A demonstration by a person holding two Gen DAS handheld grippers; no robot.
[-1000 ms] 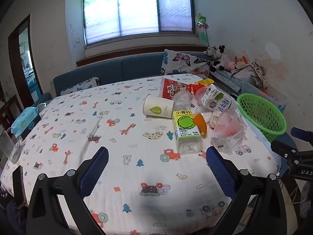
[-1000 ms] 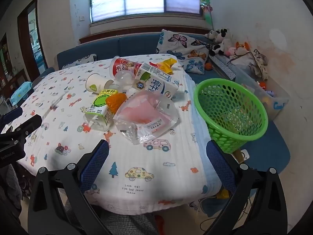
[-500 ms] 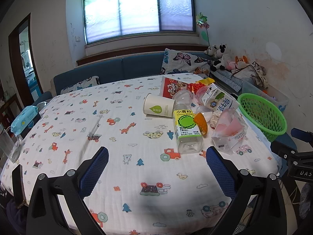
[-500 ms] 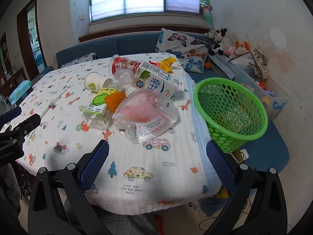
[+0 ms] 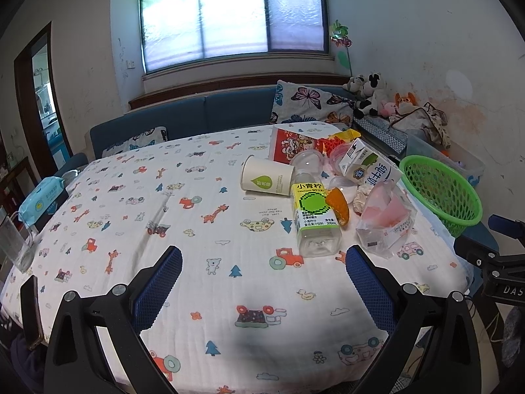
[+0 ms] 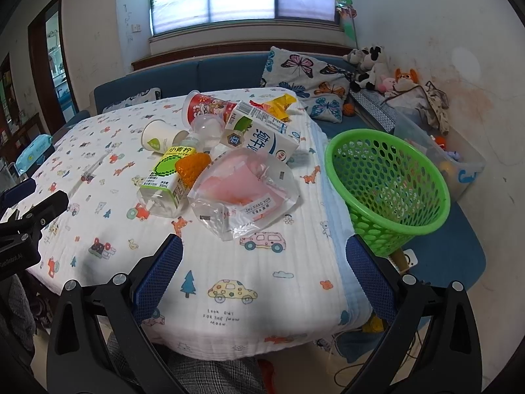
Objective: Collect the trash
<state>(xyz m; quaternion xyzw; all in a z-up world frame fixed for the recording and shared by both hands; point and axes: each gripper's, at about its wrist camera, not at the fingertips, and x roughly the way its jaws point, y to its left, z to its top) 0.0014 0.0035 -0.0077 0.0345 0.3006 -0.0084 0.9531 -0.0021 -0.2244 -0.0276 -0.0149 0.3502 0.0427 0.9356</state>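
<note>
A pile of trash lies on the cartoon-print tablecloth (image 5: 164, 216): a clear plastic bottle (image 5: 313, 220) (image 6: 167, 177) with a green label, a white paper cup (image 5: 265, 180) (image 6: 157, 138), a milk carton (image 5: 369, 167) (image 6: 259, 138), a clear bag with pink contents (image 5: 387, 220) (image 6: 244, 193), an orange piece (image 6: 192, 169), a red snack cup (image 6: 206, 108). A green mesh basket (image 6: 387, 190) (image 5: 439, 190) stands off the table's right edge. My left gripper (image 5: 262, 282) is open and empty above the cloth. My right gripper (image 6: 262, 272) is open and empty, short of the bag.
A blue sofa (image 5: 203, 118) with a butterfly pillow (image 5: 308, 105) runs behind the table. Plush toys (image 5: 370, 95) and a storage bin (image 6: 459, 164) sit at the right wall. A wet-wipes pack (image 5: 41, 197) and a glass (image 5: 14, 246) are at the left.
Both grippers have drifted slightly; the trash pile sits a little farther off in the left view and slightly nearer in the right view. Nothing was taken hold of.
</note>
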